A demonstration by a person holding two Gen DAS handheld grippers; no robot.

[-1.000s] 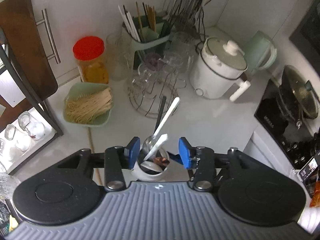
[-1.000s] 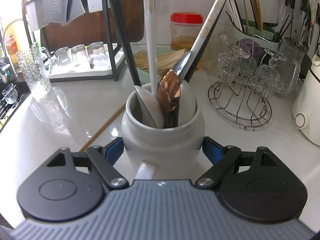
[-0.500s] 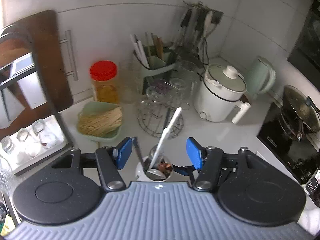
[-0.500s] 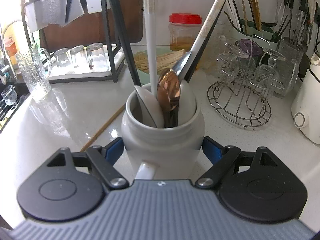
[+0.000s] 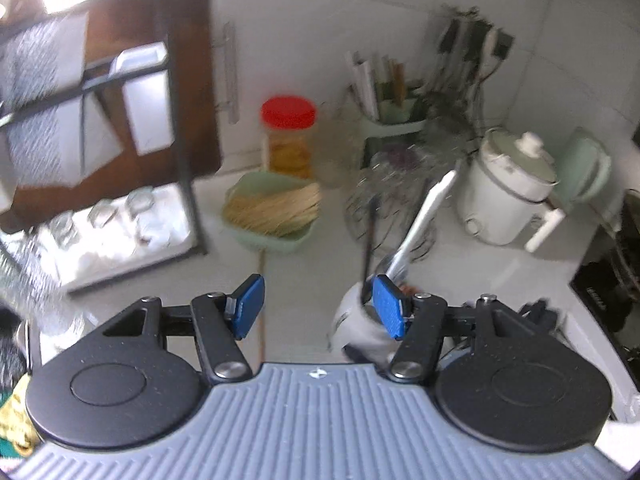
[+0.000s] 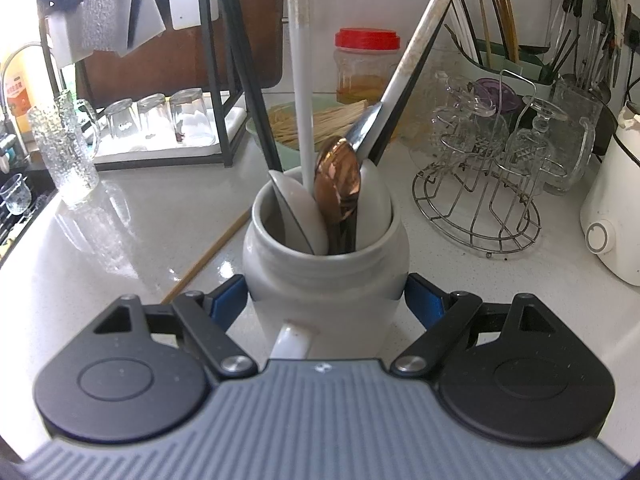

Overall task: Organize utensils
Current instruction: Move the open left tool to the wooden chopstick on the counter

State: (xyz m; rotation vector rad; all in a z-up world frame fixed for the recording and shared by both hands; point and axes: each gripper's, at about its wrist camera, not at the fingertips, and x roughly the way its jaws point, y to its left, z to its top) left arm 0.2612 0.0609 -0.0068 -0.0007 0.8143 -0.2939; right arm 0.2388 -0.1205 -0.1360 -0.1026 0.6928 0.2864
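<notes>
The left hand-held gripper is hovering with its two blue-padded fingers spread wide apart, nothing between them; this view is blurred. The right hand-held gripper is sitting low and level, its blue-padded fingers pressing against opposite sides of a grey ceramic jar, clamping it. The jar's handle is pointing back toward the gripper body.

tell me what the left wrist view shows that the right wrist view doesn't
Only the left wrist view shows the green kettle and the open left gripper. Only the right wrist view shows the copper spoon and the right gripper around the white crock. Both show the crock, the red-lidded jar and the wire glass rack.
</notes>
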